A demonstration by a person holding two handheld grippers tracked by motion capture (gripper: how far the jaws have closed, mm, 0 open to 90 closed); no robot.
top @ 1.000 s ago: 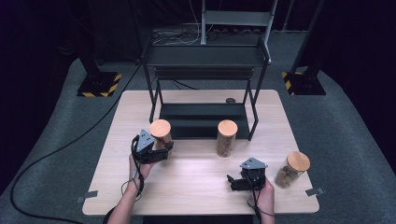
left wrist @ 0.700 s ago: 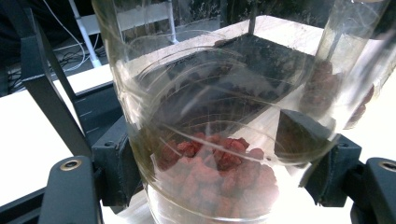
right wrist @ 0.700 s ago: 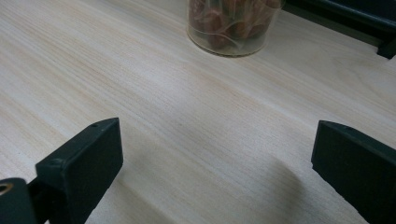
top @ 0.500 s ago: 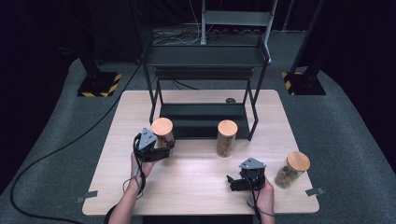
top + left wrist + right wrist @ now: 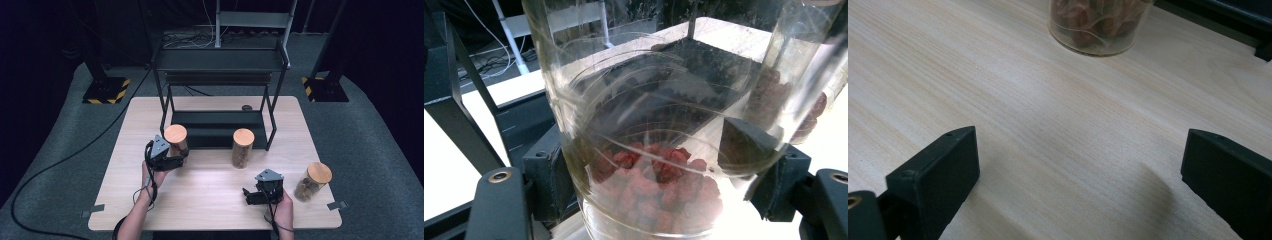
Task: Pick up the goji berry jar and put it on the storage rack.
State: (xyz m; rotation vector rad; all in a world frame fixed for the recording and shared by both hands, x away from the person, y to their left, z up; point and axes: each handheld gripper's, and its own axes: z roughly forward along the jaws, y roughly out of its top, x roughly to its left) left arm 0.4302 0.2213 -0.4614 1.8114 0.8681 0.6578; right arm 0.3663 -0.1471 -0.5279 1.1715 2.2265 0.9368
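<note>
Holding jar w/ red bits

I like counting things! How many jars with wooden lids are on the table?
3. One jar is clamped in the left gripper by the black rack; a middle jar stands in front of the rack; a right jar sits near the table's right edge.

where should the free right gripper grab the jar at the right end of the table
Judging by its pose, grip the glass wall of the right-hand jar below its wooden lid, jaws level, coming from its left, where the open right gripper rests. The jar stands upright and round, and the lid overhangs, so a side grip on the body looks safest.
</note>
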